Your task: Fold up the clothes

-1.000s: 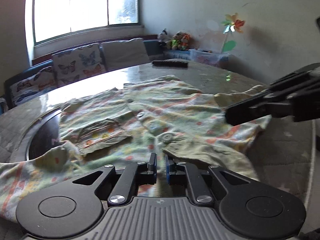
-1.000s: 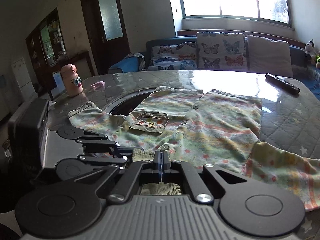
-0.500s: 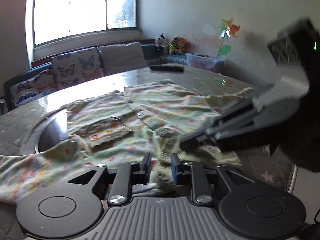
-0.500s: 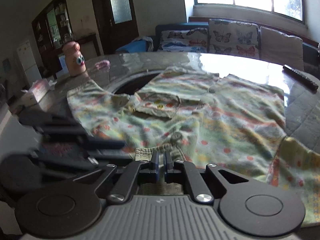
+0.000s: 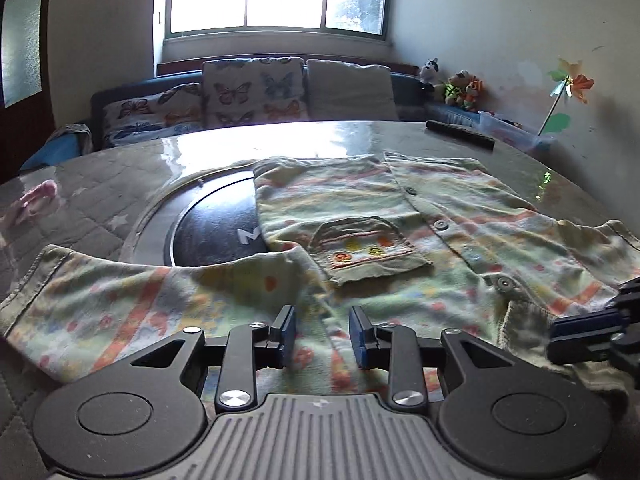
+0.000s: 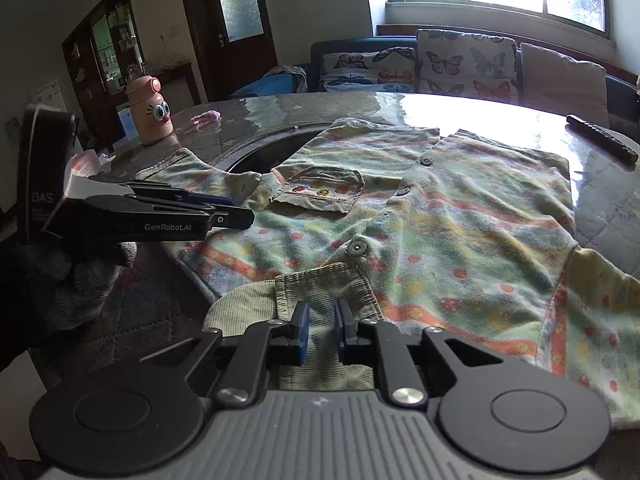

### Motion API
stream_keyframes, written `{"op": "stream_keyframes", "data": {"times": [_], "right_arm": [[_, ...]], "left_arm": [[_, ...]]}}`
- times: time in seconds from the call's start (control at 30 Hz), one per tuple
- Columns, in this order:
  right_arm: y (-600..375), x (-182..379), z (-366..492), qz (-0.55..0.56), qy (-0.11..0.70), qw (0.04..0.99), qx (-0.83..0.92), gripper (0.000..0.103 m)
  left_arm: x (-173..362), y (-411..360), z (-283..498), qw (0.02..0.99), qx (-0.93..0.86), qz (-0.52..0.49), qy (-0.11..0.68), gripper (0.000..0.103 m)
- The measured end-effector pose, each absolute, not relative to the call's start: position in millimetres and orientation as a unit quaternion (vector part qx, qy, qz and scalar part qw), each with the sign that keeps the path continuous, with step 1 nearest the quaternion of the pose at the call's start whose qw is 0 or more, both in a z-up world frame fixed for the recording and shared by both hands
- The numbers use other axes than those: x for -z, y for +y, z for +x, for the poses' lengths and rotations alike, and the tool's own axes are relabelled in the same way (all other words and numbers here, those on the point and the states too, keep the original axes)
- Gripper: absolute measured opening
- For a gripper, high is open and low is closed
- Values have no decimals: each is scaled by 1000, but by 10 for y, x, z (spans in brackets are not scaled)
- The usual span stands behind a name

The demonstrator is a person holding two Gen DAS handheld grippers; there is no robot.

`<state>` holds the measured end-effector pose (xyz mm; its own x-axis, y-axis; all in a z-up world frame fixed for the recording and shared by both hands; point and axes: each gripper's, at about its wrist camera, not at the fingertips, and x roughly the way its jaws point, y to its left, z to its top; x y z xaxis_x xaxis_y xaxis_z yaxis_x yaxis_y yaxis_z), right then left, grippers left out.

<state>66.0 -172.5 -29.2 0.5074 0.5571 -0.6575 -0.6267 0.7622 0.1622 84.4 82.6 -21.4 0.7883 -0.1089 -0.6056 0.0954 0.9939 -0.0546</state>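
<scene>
The shirt [image 6: 436, 216] lies spread flat, front up, on the worktop [image 5: 120, 216], both sleeves out and partly over a dark round inset. The right hand-held gripper [image 6: 320, 330] stands slightly parted astride the corduroy collar [image 6: 328, 288], gripping nothing I can be sure of; the left hand-held gripper [image 5: 322, 330] hangs wide open over the near sleeve. A risk, as I judge it: closing on the collar's top layer alone would drag the shirt askew, and the glossy worktop would let it slide. Counted: one shirt, one pocket, four buttons visible, two grippers, one remote [image 6: 602, 140], one pink bottle [image 6: 150, 110].
</scene>
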Motion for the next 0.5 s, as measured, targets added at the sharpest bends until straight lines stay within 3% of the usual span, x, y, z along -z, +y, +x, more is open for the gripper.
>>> {"op": "stream_keyframes", "data": {"times": [0.1, 0.17, 0.5], "right_arm": [[-1924, 231, 663, -23, 350, 882, -316, 18], [-2080, 197, 690, -7, 342, 894, -290, 29], [-3070, 274, 1216, 34, 331, 938, -96, 30]], "left_arm": [[217, 840, 810, 946, 48, -9, 319, 42], [205, 823, 789, 948, 44, -7, 317, 49], [1, 584, 725, 954, 62, 10, 292, 76]]}}
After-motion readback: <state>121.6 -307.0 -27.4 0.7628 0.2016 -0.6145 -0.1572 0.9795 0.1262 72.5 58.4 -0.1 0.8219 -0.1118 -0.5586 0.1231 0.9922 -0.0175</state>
